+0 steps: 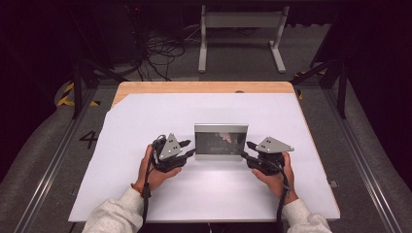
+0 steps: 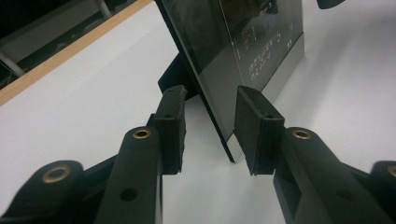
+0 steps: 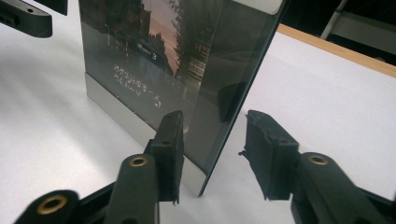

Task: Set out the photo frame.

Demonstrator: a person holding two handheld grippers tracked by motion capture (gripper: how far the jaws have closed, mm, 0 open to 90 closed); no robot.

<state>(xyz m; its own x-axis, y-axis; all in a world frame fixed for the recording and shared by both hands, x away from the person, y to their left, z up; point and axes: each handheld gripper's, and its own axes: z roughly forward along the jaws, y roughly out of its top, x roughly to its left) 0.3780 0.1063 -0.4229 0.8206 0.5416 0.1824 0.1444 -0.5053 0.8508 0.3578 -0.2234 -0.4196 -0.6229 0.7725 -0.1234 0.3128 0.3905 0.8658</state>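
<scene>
Frame (image 1: 221,141), a glossy dark photo frame with a silver lower band, stands upright on the white table cover (image 1: 145,121), leaning slightly back on a dark rear prop (image 2: 175,77).

Left gripper (image 1: 187,148): jaws apart, straddling the frame's near side edge; in the left gripper view both pads (image 2: 170,128) stand off the glass, a gap on each side. Released, nothing pressed.

Right gripper (image 1: 247,149): jaws apart around the opposite side edge. In the right gripper view the pad on the picture side (image 3: 169,149) sits just beside the glass face, the other pad stands well clear behind the edge. Not pressing the frame.

Frame lies directly between the two tools, each tool's tips level with its lower half. Person's hands (image 1: 154,174) hold both tools low over the cover, sleeves at the near edge.

Wooden table edge (image 1: 204,87) shows beyond the frame.
</scene>
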